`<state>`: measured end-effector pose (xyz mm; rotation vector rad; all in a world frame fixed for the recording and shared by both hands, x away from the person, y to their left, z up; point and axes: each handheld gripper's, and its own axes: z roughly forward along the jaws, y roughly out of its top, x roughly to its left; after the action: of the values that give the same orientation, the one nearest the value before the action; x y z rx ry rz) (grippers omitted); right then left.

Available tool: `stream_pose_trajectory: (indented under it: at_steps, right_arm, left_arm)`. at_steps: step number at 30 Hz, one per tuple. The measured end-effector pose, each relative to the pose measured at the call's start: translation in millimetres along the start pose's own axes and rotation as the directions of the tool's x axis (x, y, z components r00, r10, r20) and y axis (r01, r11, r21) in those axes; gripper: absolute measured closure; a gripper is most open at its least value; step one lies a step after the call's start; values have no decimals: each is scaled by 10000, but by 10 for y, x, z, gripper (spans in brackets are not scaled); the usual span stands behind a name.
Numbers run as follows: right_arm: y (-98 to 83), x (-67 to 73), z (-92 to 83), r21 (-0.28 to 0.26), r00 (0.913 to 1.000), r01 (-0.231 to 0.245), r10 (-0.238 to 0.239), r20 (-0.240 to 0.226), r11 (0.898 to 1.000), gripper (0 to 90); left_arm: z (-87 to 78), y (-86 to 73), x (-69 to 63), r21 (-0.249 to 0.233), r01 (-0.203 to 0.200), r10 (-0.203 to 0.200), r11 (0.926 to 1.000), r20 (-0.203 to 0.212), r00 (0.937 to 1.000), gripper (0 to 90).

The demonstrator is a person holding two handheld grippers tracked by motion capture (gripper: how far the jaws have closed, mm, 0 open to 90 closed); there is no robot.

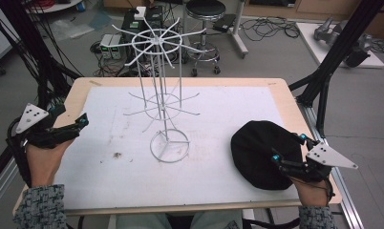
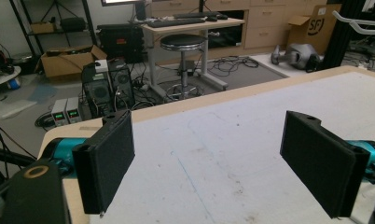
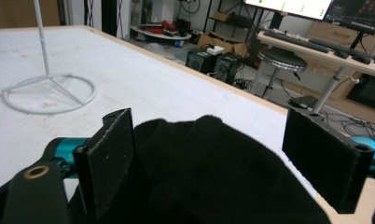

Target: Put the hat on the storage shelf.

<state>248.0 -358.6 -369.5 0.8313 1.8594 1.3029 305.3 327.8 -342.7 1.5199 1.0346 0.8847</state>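
So the black cap (image 1: 259, 153) is lying flat near the right front corner of the surface (image 1: 109, 191), and the right gripper (image 1: 288, 149) is parked right at its edge. In the right gripper view the jaws stand wide apart with the dark fabric bulging up between them, but neither pad looks pressed into it, so I'd call that lined up for a grab rather than an actual grip. Makes sense to come in low from the side like that: soft fabric has no handle, so you pinch a fold of the rim.

The left gripper (image 1: 80, 125) hangs over the left edge of the surface, well apart from everything. Its jaws are spread too, nothing between them (the left gripper view just looks across bare white covering toward the stool and the floor clutter). My guess is it's simply waiting out of the way.

The white wire rack (image 1: 159, 43) stands upright in the middle, ring base (image 1: 169, 145) flat on the surface, with arms radiating out at two levels. All the arms I can make out are bare. It sits between the two hands, which I'd read as the destination: the cap probably goes on one of those arms. The tricky bit will be lifting floppy cloth without it sagging out of the pinch.
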Motion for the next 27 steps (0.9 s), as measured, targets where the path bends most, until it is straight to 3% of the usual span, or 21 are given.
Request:
stream_pose_trajectory:
  at_steps: [8, 12, 15, 21, 27]
  right_arm:
    - [-172, 95, 25, 600, 9998, 216, -215, -24, 9980, 158]
    - [-232, 126, 79, 963, 9974, 721, -721, -42, 9927, 169]
    - [-268, 123, 110, 1016, 9982, 599, -596, -59, 9930, 169]
    - [-342, 138, 165, 1525, 9953, 951, -965, 19, 9837, 173]
    - [-395, 133, 208, 1786, 9927, 1110, -1176, 271, 9776, 274]
  left_arm:
    - [32, -1, -18, 49, -17, 17, 10000, 75, 10000, 179]
    - [52, -2, -35, 52, -54, 53, 10000, 105, 9999, 179]
    - [60, -9, -30, 97, -63, 62, 9999, 137, 9999, 179]
    - [60, -7, -31, 18, 8, -8, 10000, 165, 9999, 179]
    - [62, -12, -33, 70, -13, 12, 10000, 161, 9999, 179]
